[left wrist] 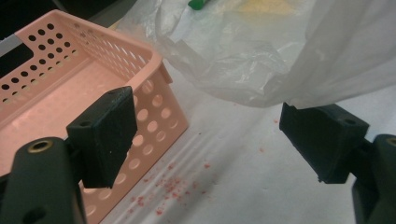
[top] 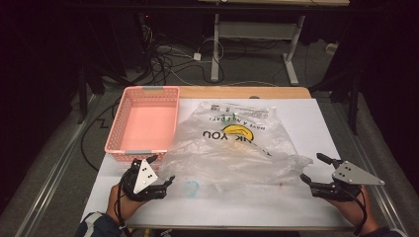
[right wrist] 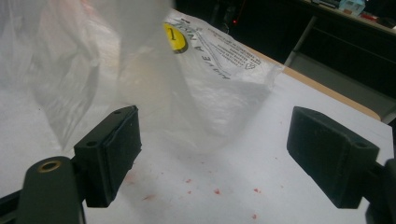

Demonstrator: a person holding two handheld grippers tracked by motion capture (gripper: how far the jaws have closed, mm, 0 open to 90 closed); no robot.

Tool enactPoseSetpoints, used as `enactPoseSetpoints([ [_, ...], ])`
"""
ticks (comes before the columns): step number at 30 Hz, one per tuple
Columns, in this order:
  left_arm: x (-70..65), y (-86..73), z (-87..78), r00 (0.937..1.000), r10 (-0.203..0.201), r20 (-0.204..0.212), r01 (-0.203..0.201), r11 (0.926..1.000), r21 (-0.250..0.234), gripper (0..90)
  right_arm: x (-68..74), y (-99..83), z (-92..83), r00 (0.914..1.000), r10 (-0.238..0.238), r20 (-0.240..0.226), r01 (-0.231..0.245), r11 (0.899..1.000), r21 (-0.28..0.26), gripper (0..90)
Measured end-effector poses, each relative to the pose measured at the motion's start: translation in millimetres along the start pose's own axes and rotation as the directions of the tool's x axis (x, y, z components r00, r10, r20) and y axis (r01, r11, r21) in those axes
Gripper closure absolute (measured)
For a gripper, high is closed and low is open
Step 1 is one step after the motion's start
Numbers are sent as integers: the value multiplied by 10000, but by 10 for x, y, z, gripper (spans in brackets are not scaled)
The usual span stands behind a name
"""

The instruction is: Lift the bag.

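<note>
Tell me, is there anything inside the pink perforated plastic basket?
No, the pink perforated plastic basket shows a bare floor in the high view, while the clear crumpled plastic bag lies beside it.

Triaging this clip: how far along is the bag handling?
Done: little to see; the plastic bag lies crumpled on the white table cover beside the pink basket, which looks empty. In hand: nothing held; the left tongs and right tongs sit open at the bag's near corners. Left: probably grasping the bag, and whatever follows.
</note>
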State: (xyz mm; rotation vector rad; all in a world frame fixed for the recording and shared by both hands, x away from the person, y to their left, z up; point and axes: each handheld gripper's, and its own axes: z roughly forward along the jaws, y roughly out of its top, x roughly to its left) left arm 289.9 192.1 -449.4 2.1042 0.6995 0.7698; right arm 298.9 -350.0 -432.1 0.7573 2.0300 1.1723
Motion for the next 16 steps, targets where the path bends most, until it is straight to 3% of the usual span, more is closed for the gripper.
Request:
enactPoseSetpoints([
  [16,22,18,20,10000,-16,8,16,10000,34,185,32,-2,47,9997,-102,-206,104,9999,96,183],
])
